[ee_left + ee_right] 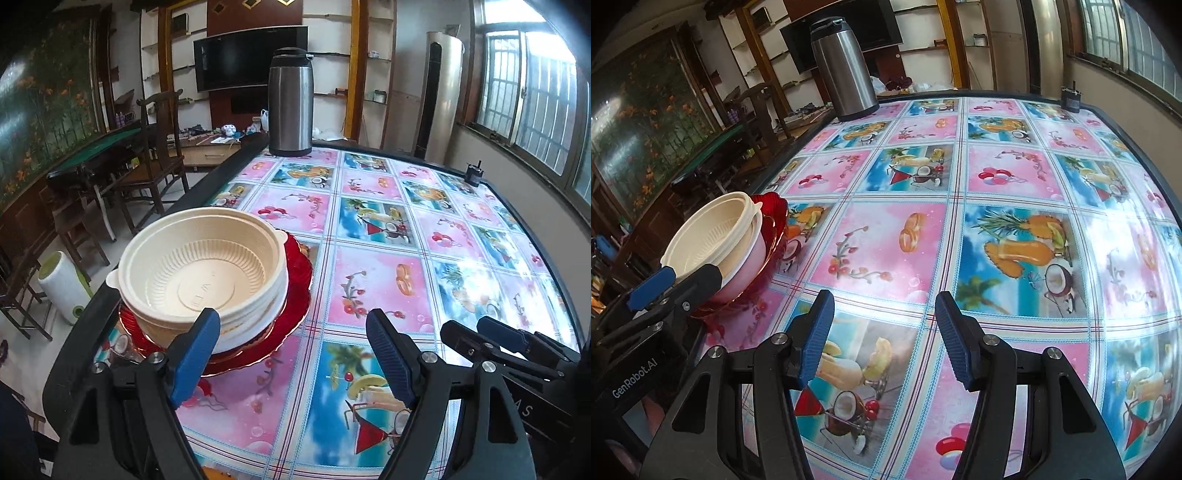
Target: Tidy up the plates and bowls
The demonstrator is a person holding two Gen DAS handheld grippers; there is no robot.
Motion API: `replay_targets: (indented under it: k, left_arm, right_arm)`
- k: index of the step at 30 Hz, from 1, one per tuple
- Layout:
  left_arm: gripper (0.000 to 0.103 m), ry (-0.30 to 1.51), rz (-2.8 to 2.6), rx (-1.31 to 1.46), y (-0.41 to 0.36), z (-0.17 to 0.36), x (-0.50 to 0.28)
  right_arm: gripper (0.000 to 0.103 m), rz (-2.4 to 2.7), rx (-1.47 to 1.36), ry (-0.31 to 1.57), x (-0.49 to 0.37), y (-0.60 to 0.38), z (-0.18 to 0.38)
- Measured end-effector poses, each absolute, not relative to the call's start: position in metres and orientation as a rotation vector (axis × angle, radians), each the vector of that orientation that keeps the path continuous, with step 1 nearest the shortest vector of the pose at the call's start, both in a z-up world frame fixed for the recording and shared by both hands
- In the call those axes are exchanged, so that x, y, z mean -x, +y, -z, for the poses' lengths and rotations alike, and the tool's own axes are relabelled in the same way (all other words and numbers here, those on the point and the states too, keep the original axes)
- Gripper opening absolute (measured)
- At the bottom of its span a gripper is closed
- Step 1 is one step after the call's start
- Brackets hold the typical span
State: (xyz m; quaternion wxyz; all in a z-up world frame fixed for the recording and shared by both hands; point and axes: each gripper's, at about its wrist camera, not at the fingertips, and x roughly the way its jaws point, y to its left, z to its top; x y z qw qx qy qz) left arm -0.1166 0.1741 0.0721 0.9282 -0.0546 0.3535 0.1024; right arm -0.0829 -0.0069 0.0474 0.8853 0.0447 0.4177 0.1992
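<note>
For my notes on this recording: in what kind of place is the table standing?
Most likely a living or dining room of a home: a wall television, a wooden chair, and a steel thermos on a table with a fruit-print cover.

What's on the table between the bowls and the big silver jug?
Nothing: the left wrist view shows only bare fruit-patterned tablecloth between the bowls and the jug.

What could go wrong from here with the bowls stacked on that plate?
1. The nested cream plastic bowls on the red scalloped glass plate stand near the table's dark left edge; a nudge could push them off.
2. The open left gripper has one jaw close beside the stack and might clip it.
3. The right gripper, open over the glossy tablecloth, sits close to the left one; they could collide.
</note>
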Motion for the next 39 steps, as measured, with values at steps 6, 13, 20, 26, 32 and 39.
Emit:
replay_targets:
  k: [6, 13, 20, 26, 32, 39]
  left_arm:
    - [0.082, 0.755, -0.172, 0.142, 0.173, -0.063, 0.112]
    - [0.082, 0.754, -0.162, 0.125, 0.170, -0.065, 0.110]
    - [0.082, 0.745, -0.170, 0.108, 0.168, -0.066, 0.111]
    - [0.082, 0.747, -0.168, 0.097, 0.166, -0.064, 0.109]
    - [0.082, 0.725, -0.183, 0.098, 0.168, -0.066, 0.113]
    - [0.082, 0.700, -0.209, 0.107, 0.175, -0.068, 0.115]
  right_arm:
    - [0.057, -0.405, -0.110, 0.878, 0.080, -0.014, -0.044]
    - [0.057, -0.415, -0.106, 0.888, 0.080, -0.011, -0.041]
    - [0.057, -0.418, -0.107, 0.888, 0.079, -0.010, -0.041]
    - [0.057, -0.418, -0.106, 0.887, 0.079, -0.010, -0.041]
    - [0.058, -0.431, -0.095, 0.885, 0.080, -0.004, -0.042]
    - [0.058, -0.446, -0.088, 0.885, 0.081, 0.004, -0.042]
